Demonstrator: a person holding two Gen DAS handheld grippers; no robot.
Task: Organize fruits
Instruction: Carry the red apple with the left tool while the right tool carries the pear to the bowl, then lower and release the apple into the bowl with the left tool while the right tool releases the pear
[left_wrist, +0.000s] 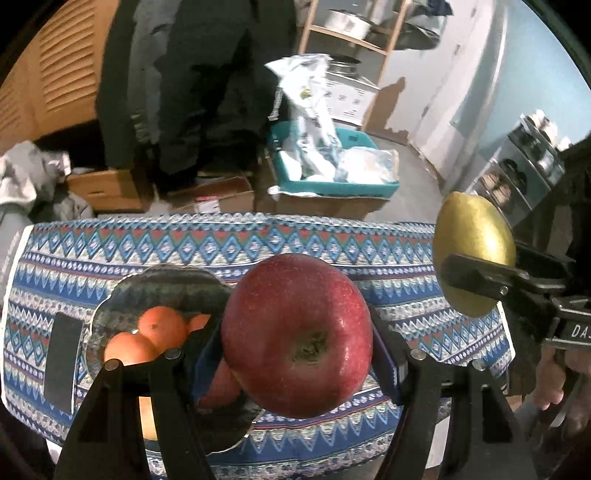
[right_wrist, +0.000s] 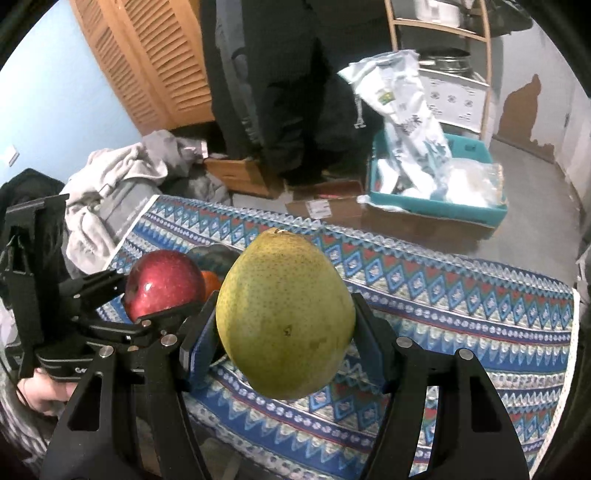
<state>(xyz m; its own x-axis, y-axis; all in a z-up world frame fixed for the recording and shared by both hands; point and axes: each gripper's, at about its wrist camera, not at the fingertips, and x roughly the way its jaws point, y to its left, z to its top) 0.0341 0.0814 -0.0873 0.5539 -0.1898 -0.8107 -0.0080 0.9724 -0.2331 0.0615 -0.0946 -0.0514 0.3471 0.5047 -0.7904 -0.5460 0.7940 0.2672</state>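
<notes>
Left gripper (left_wrist: 297, 347) pinches the apple (left_wrist: 295, 336), right gripper (right_wrist: 284, 325) the pear (right_wrist: 284, 314); lower each gently into the bowl (left_wrist: 122, 295) just left of them.

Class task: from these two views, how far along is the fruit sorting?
Done: several round oranges already lie in the dark scalloped bowl. In hand: the left claw grips a shiny red apple, the right claw a speckled green pear, both above the patterned blue tablecloth. Left: setting both down.
</notes>
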